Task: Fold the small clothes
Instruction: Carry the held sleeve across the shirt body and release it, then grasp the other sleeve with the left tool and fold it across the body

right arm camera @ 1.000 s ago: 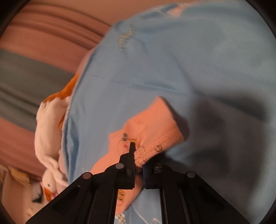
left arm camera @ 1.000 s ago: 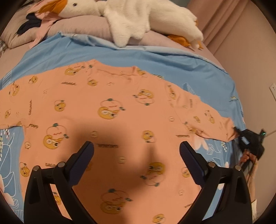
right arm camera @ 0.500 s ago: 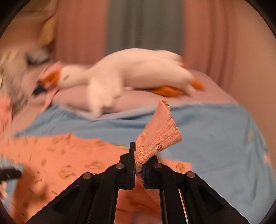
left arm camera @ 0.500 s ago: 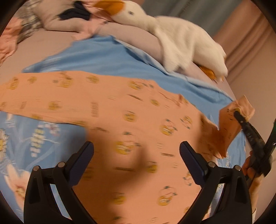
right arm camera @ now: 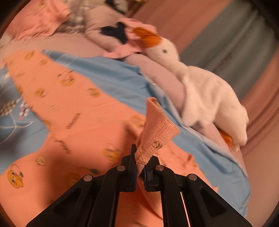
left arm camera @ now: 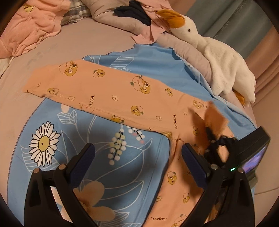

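Note:
An orange child's shirt [left arm camera: 122,97] printed with yellow cartoon faces lies flat on a blue floral cloth [left arm camera: 61,136]; its left sleeve stretches out to the left. My left gripper [left arm camera: 137,157] is open and empty, hovering above the cloth near the shirt's armpit. My right gripper [right arm camera: 139,157] is shut on the ribbed cuff of the right sleeve [right arm camera: 157,131] and holds it lifted over the shirt body [right arm camera: 69,122]. In the left wrist view the right gripper [left arm camera: 209,132] shows at right with the raised cuff [left arm camera: 214,118].
A white plush goose [left arm camera: 218,57] lies on a mauve pillow at the back right, also in the right wrist view [right arm camera: 200,90]. Pink clothes [left arm camera: 29,24] are heaped at the back left. A dark garment [left arm camera: 134,13] lies on the pillows. Curtains hang behind.
My right gripper has carried the sleeve cuff up and leftward over the shirt body. My left gripper has swung left, from above the shirt body to above the blue cloth, still open.

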Action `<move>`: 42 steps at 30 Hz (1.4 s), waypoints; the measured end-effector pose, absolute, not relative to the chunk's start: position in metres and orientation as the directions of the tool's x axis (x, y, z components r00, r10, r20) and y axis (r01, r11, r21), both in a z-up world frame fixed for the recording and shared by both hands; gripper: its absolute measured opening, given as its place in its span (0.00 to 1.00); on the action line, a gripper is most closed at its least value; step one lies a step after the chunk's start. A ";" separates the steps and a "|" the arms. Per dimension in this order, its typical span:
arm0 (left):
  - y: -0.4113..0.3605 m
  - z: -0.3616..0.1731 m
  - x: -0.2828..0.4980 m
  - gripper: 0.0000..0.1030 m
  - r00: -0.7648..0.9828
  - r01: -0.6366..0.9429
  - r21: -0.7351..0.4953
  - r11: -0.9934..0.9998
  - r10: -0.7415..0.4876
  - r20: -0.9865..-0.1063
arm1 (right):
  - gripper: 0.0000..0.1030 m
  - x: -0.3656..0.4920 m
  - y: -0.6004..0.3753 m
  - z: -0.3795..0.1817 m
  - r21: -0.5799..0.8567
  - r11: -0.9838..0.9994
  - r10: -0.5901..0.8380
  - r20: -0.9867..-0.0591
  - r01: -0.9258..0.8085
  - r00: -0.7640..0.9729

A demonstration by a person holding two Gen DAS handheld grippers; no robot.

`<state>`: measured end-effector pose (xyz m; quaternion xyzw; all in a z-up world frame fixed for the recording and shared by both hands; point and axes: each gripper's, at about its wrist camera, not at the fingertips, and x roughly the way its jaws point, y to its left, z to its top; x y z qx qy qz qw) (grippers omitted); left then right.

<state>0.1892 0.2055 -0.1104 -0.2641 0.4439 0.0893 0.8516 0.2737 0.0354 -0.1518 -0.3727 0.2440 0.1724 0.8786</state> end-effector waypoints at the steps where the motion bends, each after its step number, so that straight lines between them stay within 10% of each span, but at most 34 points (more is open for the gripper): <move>1: 0.206 -0.110 0.190 0.96 0.588 -0.391 -0.368 0.843 -0.078 -0.805 | 0.06 0.272 0.040 -0.156 -0.591 0.643 0.118 -0.551 -0.486 0.826; 8: 0.200 -0.102 0.201 0.97 0.621 -0.366 -0.408 0.837 -0.106 -0.776 | 0.18 0.253 0.032 -0.153 -0.421 0.621 0.265 -0.681 -0.661 0.683; 15: 0.140 -0.088 0.237 0.94 0.658 -0.181 -0.439 0.880 -0.224 -0.719 | 0.35 0.259 -0.122 -0.107 0.252 0.743 0.624 -0.594 -0.619 0.507; 22: 0.065 -0.114 0.298 0.38 0.556 -0.009 -0.543 0.840 -0.447 -0.700 | 0.23 0.285 -0.191 -0.130 0.239 0.895 0.430 -0.684 -0.376 0.589; 29: 0.079 -0.170 0.319 0.06 0.496 -0.158 -0.477 0.865 -0.349 -0.795 | 0.23 0.281 -0.195 -0.136 0.258 0.899 0.428 -0.689 -0.353 0.585; 33: 0.112 -0.162 0.302 0.20 0.518 -0.178 -0.555 0.813 -0.402 -0.755 | 0.23 0.280 -0.198 -0.135 0.259 0.896 0.432 -0.694 -0.361 0.575; 35: 0.133 -0.148 0.286 0.68 0.564 -0.212 -0.544 0.812 -0.353 -0.746 | 0.23 0.280 -0.201 -0.135 0.286 0.889 0.449 -0.698 -0.357 0.557; 36: 0.147 -0.141 0.275 0.75 0.600 -0.237 -0.546 0.804 -0.321 -0.733 | 0.23 0.278 -0.198 -0.133 0.295 0.885 0.457 -0.698 -0.361 0.552; 42: 0.269 -0.128 0.212 0.77 0.721 -0.424 -0.624 0.656 -0.173 -0.671 | 0.23 0.261 -0.180 -0.128 0.245 0.876 0.456 -0.702 -0.415 0.547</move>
